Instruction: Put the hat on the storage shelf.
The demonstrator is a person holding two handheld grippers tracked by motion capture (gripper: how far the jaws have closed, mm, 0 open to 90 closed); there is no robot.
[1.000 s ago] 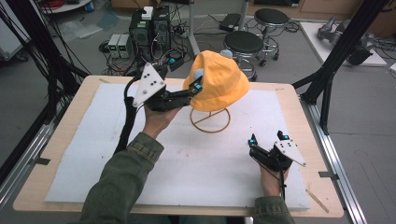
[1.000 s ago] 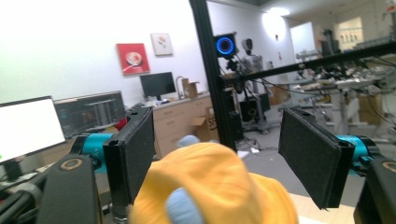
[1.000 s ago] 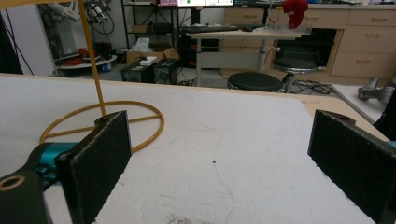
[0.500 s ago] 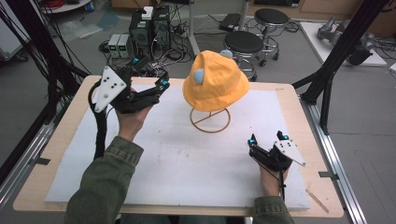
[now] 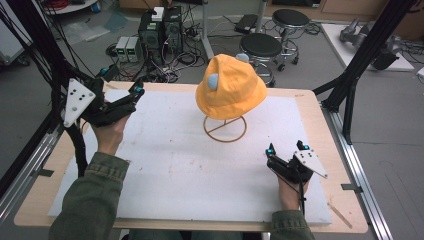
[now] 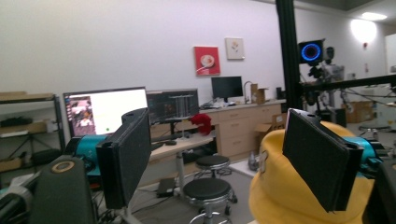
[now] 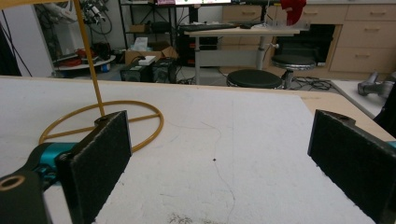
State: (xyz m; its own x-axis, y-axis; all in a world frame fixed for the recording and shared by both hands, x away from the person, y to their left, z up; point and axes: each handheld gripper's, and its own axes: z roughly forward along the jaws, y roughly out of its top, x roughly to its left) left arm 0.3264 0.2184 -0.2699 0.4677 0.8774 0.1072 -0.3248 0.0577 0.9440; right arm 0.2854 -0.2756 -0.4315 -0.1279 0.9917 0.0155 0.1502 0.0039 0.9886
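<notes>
A yellow bucket hat (image 5: 230,89) sits on a thin gold wire stand (image 5: 225,128) near the middle of a white-covered bench (image 5: 175,170). The hat has two small pale blue ears on its crown and hangs level, brim down, with the stand's ring base flat on the bench below it.

The person's left claw (image 5: 136,91) is held up off the bench at the far left, well apart from the hat, its jaws spread wide and holding nothing. In the left gripper view the hat (image 6: 280,196) shows low between and behind the two black pads, with the room beyond.

The right claw (image 5: 285,148) rests low near the front right of the bench, jaws also wide apart and empty, pointed toward the stand. In the right gripper view the ring base (image 7: 100,123) lies just beyond the near pad.

The hat looks settled on the stand, so the work now seems to be clearing the hands away. To do that well, the left claw should keep its jaws open and travel outward and down, away from the brim, so no pad snags the soft cloth. The stand is light and top-heavy under the hat, so a brush against it could tip it.
</notes>
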